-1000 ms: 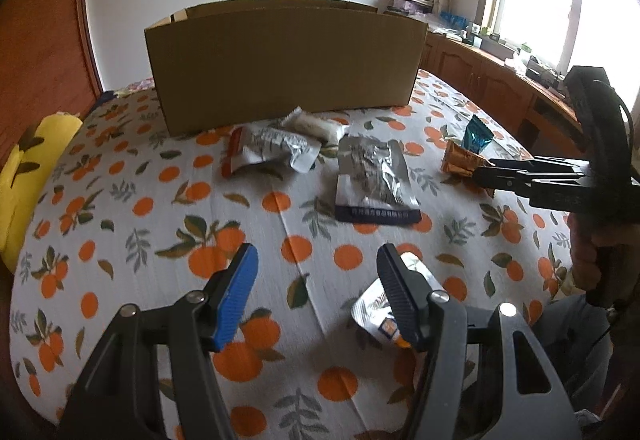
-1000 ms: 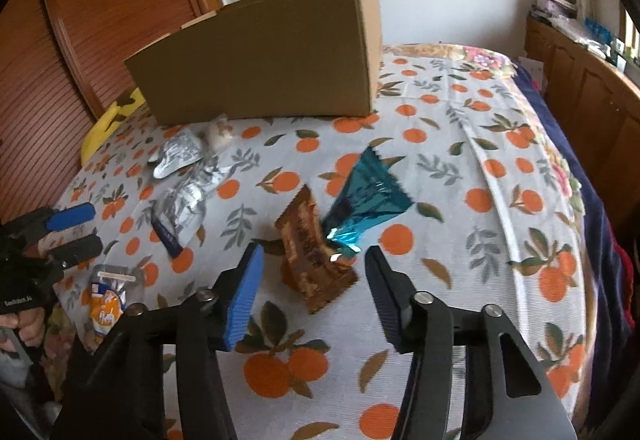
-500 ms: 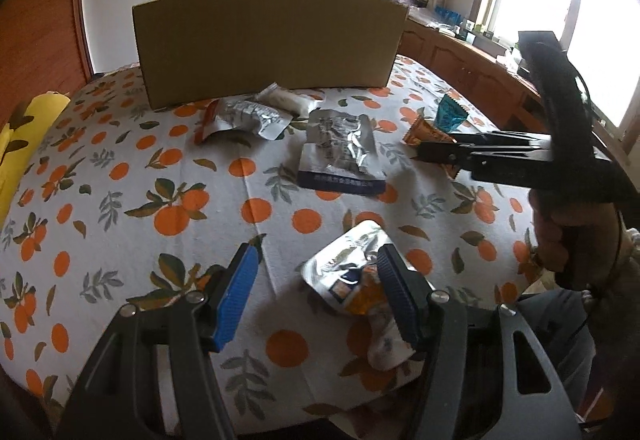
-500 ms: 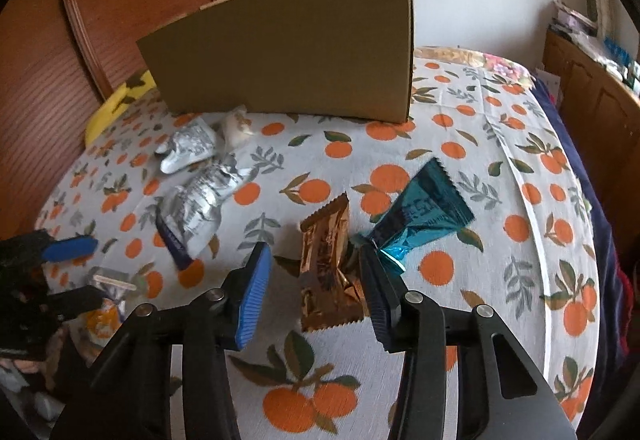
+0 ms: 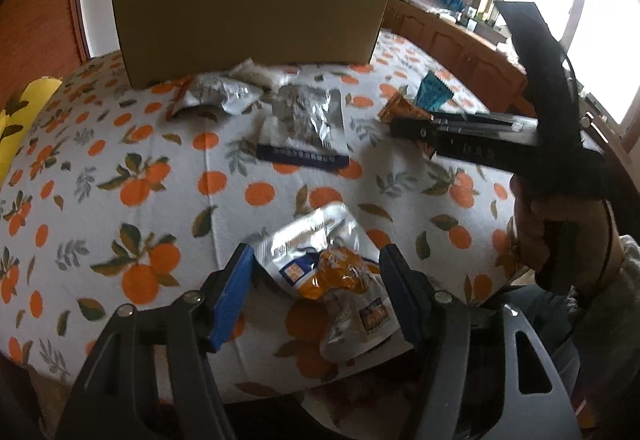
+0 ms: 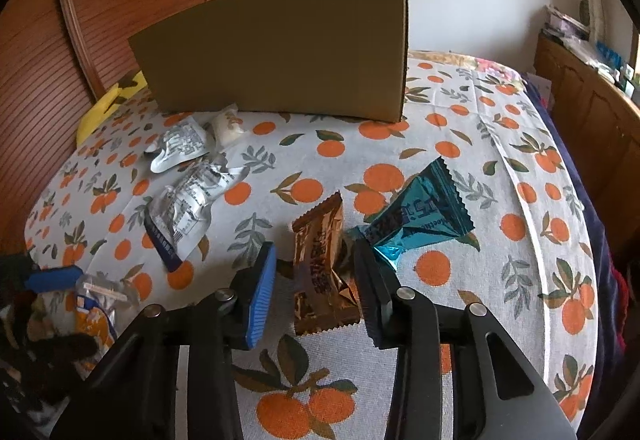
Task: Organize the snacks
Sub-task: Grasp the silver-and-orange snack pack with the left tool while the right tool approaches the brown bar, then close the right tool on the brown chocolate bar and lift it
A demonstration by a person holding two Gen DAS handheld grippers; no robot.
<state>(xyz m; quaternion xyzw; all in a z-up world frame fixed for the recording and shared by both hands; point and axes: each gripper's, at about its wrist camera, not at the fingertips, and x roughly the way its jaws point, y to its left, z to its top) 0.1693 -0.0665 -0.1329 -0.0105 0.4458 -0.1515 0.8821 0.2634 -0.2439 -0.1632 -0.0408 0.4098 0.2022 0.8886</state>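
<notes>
My left gripper (image 5: 316,292) is open, its fingers either side of a silver and orange snack pouch (image 5: 332,280) at the table's near edge. My right gripper (image 6: 316,280) is open around a brown snack bar wrapper (image 6: 320,264), with a teal wrapper (image 6: 416,216) just right of it. A large silver pouch (image 5: 304,124) (image 6: 184,208), a smaller silver pouch (image 5: 216,96) (image 6: 180,146) and a white packet (image 6: 228,128) lie further back. A cardboard box (image 5: 248,24) (image 6: 280,48) stands behind them.
The table carries an orange-print cloth (image 5: 132,192). A yellow cushion (image 5: 20,120) lies at the left. Wooden cabinets (image 6: 592,112) run along the right, and a wooden door (image 6: 80,20) is at the left.
The left gripper has drawn back and shifted right until the silver and orange pouch sits between its fingers. The right gripper has moved forward over the brown wrapper.
</notes>
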